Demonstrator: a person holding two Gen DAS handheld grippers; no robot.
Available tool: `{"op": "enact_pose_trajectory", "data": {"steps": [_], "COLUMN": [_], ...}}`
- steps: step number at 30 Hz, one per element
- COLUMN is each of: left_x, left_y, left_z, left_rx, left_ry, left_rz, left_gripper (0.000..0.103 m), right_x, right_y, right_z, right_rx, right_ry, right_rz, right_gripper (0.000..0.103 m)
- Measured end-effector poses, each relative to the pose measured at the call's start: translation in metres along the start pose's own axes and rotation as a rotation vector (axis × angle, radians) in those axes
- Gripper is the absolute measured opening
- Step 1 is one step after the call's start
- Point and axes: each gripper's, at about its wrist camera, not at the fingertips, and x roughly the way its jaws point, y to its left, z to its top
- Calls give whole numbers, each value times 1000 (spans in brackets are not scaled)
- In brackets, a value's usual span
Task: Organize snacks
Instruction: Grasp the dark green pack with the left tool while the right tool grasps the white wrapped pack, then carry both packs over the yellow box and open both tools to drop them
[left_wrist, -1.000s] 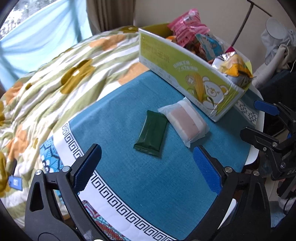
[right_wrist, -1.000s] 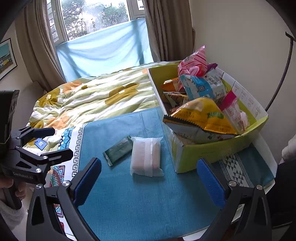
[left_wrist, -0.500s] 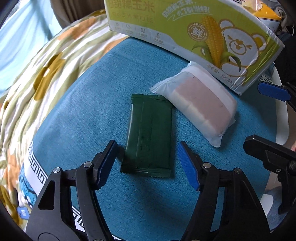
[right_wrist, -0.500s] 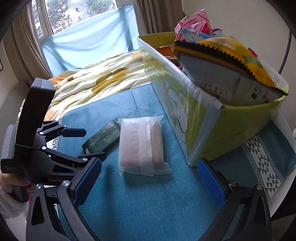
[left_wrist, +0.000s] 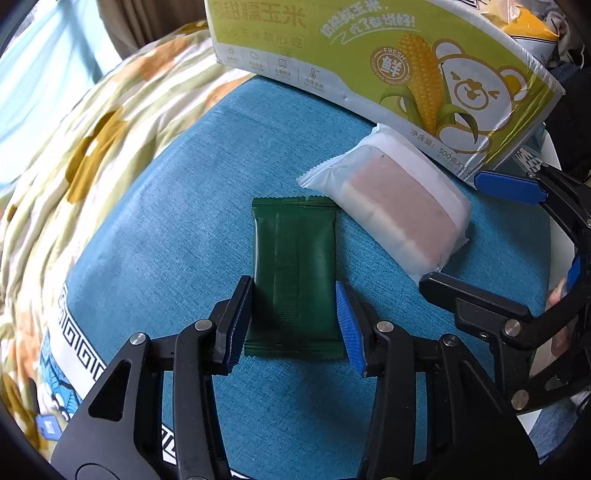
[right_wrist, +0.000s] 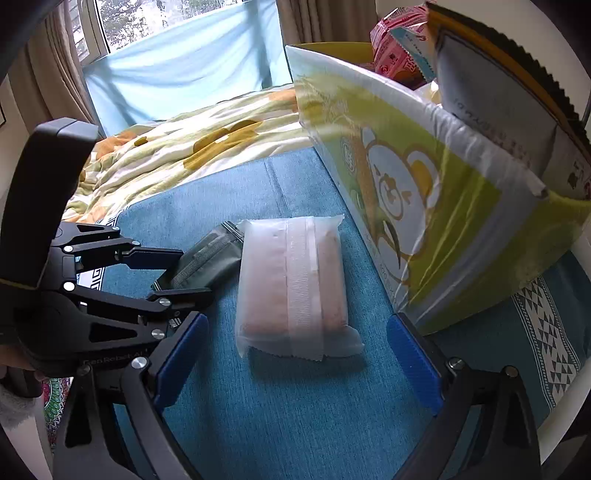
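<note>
A dark green snack packet (left_wrist: 295, 266) lies flat on the blue cloth (left_wrist: 166, 221). My left gripper (left_wrist: 294, 325) is shut on its near end, with a pad pressed against each long edge. Beside it, a white packet with a pinkish filling (right_wrist: 291, 288) lies against the yellow-green corn carton (right_wrist: 424, 184). My right gripper (right_wrist: 297, 358) straddles the white packet's near end. Its jaws are closing but still wide, and the pads (right_wrist: 413, 362) are clear of the wrapper. The right wrist view shows the left gripper (right_wrist: 192, 275) gripping the green packet (right_wrist: 214, 258).
The carton holds several bagged snacks (right_wrist: 399, 55) that stick up above its rim. A flowered quilt (left_wrist: 92, 129) lies beyond the cloth on the left. The table's white edge (left_wrist: 554, 240) runs close on the right. A person's hand (right_wrist: 14, 369) holds the left gripper.
My left gripper came down over the green packet and its jaws closed onto it. My right gripper sank toward the white packet, and its jaws narrowed slightly.
</note>
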Motion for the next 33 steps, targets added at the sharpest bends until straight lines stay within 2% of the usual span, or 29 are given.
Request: {"op": "enact_pose_trajectory", "data": {"steps": [9,13,17,19,20,25,33], "left_x": [-8,-14,-19,-22,-23,-42,-115], "left_y": [23,32,40,45,47,56,48], "left_z": [-20,-32,-42,-47,-49,-63,-63], "left_rx": [-112,-182,-247,-290,-312,-410,-511], "left_ry": [13,6,-5,-11,-14,-51,-140], "left_rz": [16,12,4,-9,-13,-18,46], "left_gripper": [41,41,41,41,41,41,41], "right_x": [30,36,39,39,41,38,-21], "right_y": [11,14,15,21,25,37,49], "right_z": [12,13,12,15,17,18,34], "right_rx": [-52,-62,-71,-94,-109,-131,-172], "right_ry": [46,64,70,65,71,70,-17], "right_rz": [-59,-81,-99,-98,-89,-39,48], "right_gripper": [84,83,74,63,59,58,58]}}
